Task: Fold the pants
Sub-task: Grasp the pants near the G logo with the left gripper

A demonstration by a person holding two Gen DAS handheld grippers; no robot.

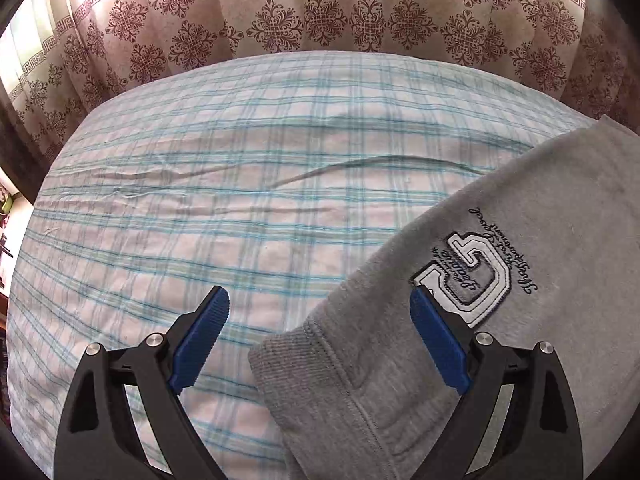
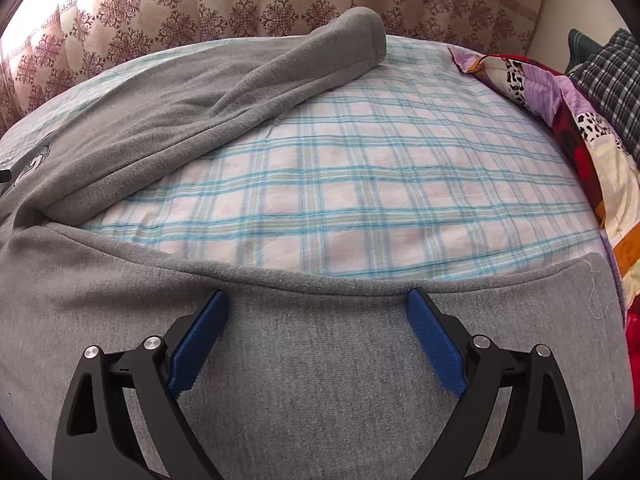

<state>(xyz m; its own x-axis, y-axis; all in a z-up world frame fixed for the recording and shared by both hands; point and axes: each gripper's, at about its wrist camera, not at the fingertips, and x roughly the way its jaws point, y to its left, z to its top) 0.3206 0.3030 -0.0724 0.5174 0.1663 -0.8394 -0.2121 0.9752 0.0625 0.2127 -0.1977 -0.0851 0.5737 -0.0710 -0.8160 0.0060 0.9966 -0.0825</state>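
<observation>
Pants (image 2: 280,360), grey, lie spread on the checked bed (image 2: 360,184). We find the left gripper (image 1: 320,344) and right gripper (image 2: 318,340) both spread apart, clamping nothing.

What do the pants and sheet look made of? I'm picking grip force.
Pants: likely soft matte grey knit fleece, judging by fuzzy nap and ribbed waistband. Sheet: probably thin woven cotton, matte, with plaid weave and fine wrinkles.

the pants (image 2: 320,380) were soft, matt grey fleece cloth with a ribbed knit waistband (image 1: 280,354) and a stitched patch (image 1: 464,276). the bedsheet (image 1: 224,208) was thin, wrinkled woven cloth. the left gripper (image 1: 320,334) had ridged blue plastic pads (image 1: 200,348), matt black arms and shiny metal pins.
</observation>
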